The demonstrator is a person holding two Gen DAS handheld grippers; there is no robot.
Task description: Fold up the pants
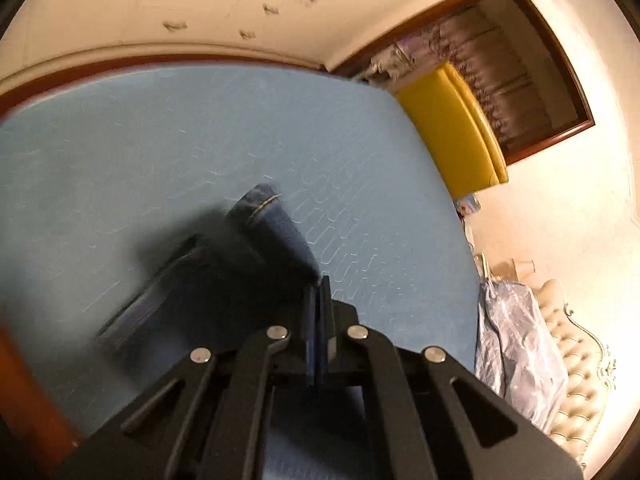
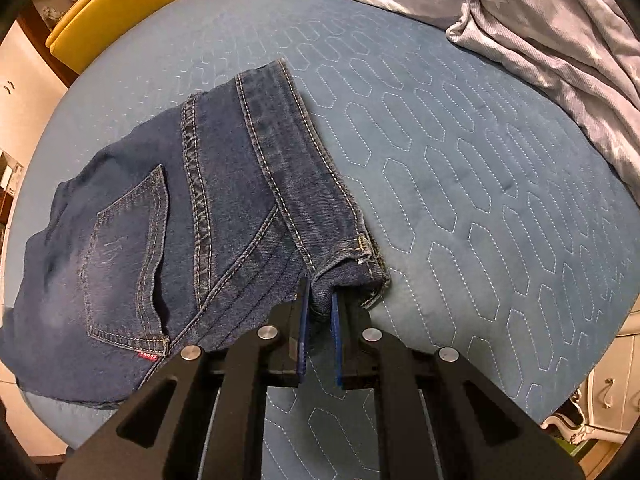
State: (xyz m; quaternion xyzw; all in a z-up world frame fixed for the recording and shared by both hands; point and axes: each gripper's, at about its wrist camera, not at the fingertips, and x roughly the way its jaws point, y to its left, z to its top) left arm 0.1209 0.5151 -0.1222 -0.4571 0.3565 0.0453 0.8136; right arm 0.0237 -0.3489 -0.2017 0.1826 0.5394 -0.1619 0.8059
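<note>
I see a blue quilted bed cover (image 2: 460, 168) with a star-print blanket (image 2: 552, 28) bunched at its far corner. A yellow chair (image 1: 452, 128) stands beside the bed, near a wood-framed doorway (image 1: 520, 60).

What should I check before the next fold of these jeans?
1. Right hand-held gripper pinching the jeans at the waistband corner: ok.
2. Left hand-held gripper closed on denim: ok; it holds a lifted part, blurred.
3. Bedspread bare beside the jeans: ok.
4. Star-print blanket apart from the jeans: ok.
5. Legs aligned: cannot tell.
</note>
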